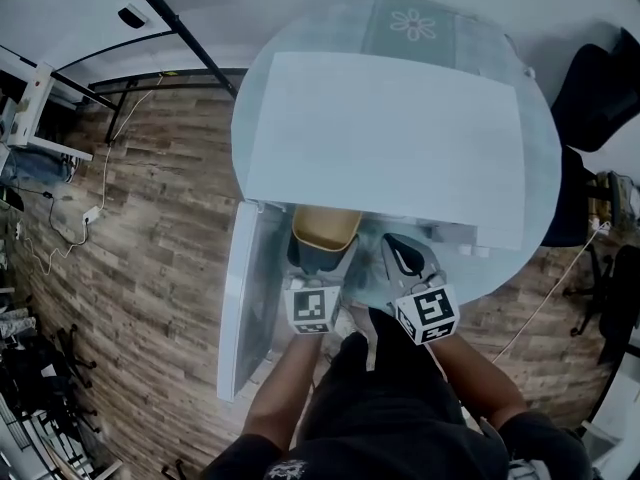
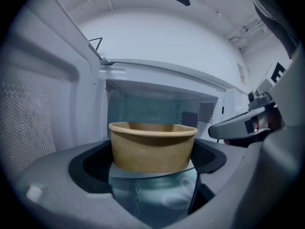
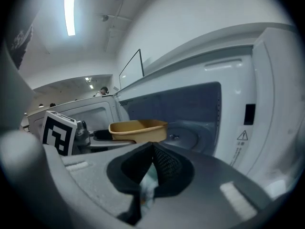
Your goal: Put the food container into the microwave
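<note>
The tan food container (image 1: pixel 325 226) hangs at the mouth of the white microwave (image 1: pixel 390 138), with my left gripper (image 1: pixel 318 258) shut on its sides. In the left gripper view the container (image 2: pixel 152 147) sits upright between the jaws, just in front of the open cavity (image 2: pixel 157 106) and above the glass turntable. My right gripper (image 1: pixel 405 256) is to the right of it, shut and empty, in front of the control panel side. In the right gripper view its pads (image 3: pixel 164 163) meet, and the container (image 3: pixel 138 129) shows to the left.
The microwave door (image 1: pixel 245 298) swings open to the left; its inner face (image 2: pixel 43 109) fills the left of the left gripper view. The microwave stands on a round glass table (image 1: pixel 530 253). A black chair (image 1: pixel 600 78) stands at the right.
</note>
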### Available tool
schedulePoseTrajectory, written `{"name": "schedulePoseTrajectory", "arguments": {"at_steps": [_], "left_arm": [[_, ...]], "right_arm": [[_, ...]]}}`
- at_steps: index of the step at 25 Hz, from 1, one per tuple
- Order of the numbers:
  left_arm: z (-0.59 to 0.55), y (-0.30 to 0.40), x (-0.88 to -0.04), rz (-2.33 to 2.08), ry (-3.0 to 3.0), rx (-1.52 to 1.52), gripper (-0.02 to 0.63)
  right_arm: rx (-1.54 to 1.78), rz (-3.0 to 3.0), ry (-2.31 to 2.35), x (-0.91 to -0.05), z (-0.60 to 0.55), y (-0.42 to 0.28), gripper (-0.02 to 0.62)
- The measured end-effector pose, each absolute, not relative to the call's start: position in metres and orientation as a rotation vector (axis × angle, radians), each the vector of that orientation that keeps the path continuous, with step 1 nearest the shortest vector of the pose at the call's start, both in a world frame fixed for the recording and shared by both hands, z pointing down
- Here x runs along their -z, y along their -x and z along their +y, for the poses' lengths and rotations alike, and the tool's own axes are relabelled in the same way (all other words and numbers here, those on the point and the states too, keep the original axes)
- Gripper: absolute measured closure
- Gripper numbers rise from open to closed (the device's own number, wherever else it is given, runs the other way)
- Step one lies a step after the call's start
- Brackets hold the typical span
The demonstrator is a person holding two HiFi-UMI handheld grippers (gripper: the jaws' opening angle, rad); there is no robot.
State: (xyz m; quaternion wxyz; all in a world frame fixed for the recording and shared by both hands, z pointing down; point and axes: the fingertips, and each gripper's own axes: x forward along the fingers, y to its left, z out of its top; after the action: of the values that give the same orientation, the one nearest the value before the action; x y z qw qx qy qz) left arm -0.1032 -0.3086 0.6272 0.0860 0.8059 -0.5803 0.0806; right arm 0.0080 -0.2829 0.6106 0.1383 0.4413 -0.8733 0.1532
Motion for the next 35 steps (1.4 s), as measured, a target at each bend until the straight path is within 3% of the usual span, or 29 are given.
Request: {"name": "schedulePoseTrajectory", "arguments": {"at_steps": [35], "left_arm": [[-0.363,0.065,-0.688,-1.680,-2.313,-0.374,0.084]], "right_arm": [[-0.583,-2.515,-1.220,-0.658,-0.306,-0.023,0.594]]}}
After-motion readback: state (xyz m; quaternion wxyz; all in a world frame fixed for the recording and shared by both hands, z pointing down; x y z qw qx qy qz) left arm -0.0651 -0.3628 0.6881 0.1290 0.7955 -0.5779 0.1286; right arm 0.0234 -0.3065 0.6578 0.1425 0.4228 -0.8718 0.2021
